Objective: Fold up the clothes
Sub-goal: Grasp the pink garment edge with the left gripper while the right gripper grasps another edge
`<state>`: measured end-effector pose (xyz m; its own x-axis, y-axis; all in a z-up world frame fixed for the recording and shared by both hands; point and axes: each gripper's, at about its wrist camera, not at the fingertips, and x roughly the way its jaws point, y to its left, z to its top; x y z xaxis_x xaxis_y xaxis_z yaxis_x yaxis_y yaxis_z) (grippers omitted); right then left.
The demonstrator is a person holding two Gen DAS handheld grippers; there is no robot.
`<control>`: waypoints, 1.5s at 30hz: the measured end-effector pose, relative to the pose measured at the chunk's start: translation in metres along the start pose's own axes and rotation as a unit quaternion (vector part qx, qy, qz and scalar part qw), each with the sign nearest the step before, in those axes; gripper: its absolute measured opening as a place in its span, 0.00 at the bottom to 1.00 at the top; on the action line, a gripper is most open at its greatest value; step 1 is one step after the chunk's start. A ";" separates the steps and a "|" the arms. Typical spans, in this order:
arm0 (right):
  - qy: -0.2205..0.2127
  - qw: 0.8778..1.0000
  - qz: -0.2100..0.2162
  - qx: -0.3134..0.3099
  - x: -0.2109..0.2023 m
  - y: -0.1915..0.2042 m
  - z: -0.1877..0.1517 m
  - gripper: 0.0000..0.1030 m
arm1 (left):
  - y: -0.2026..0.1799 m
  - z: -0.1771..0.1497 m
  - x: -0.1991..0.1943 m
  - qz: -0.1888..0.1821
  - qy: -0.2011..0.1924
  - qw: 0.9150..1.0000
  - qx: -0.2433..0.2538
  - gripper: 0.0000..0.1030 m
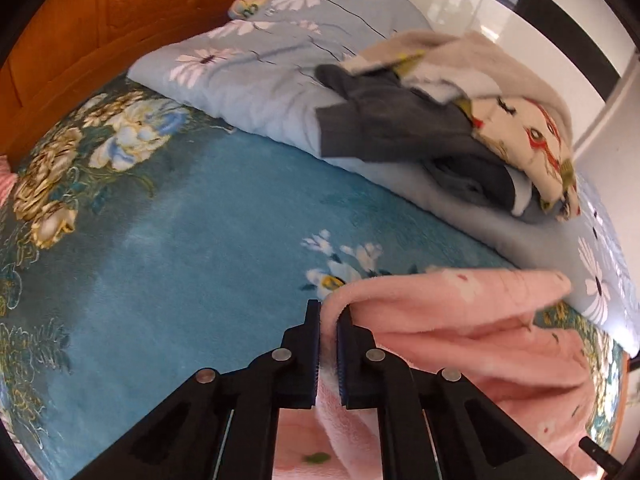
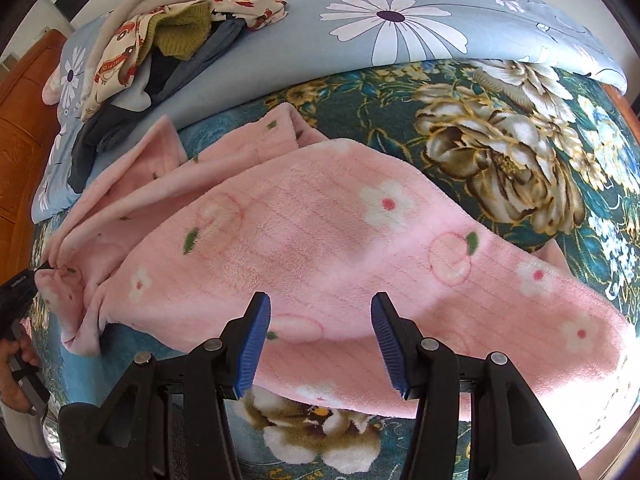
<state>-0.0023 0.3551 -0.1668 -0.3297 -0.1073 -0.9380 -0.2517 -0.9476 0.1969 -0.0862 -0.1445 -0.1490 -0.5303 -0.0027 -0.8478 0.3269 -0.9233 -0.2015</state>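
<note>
A pink fleece garment (image 2: 328, 240) with flower and apple prints lies partly folded on the blue floral bed blanket (image 1: 180, 220). My left gripper (image 1: 329, 312) is shut on an edge of this pink garment (image 1: 460, 328) and holds it just above the blanket. It also shows at the far left of the right wrist view (image 2: 44, 268), pinching the garment's corner. My right gripper (image 2: 320, 308) is open and empty, hovering over the garment's near edge with its blue pads (image 2: 256, 344) apart.
A pile of unfolded clothes (image 1: 460, 120) in grey, cream and olive lies on a light-blue daisy quilt (image 1: 260, 60) at the back of the bed; it also shows in the right wrist view (image 2: 160, 48). An orange wooden headboard (image 1: 80, 20) stands beyond.
</note>
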 end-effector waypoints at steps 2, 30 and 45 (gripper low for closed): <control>-0.008 1.000 0.008 0.001 -0.001 0.003 0.005 0.52 | 0.043 0.005 -0.007 0.019 -0.009 0.998 -0.056 0.06; 0.109 0.953 0.182 0.214 0.110 -0.004 0.078 0.51 | 0.163 -0.045 0.030 -0.008 0.075 0.979 -0.188 0.06; -0.029 0.933 0.296 0.204 -0.026 0.009 0.149 0.12 | 0.104 0.063 -0.044 -0.102 -0.014 0.983 -0.153 0.05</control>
<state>-0.1318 0.3942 -0.0982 -0.5659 -0.5481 -0.6160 -0.3318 -0.5325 0.7787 -0.0781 -0.2645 -0.1015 -0.6297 0.1566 -0.7609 0.4291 -0.7463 -0.5088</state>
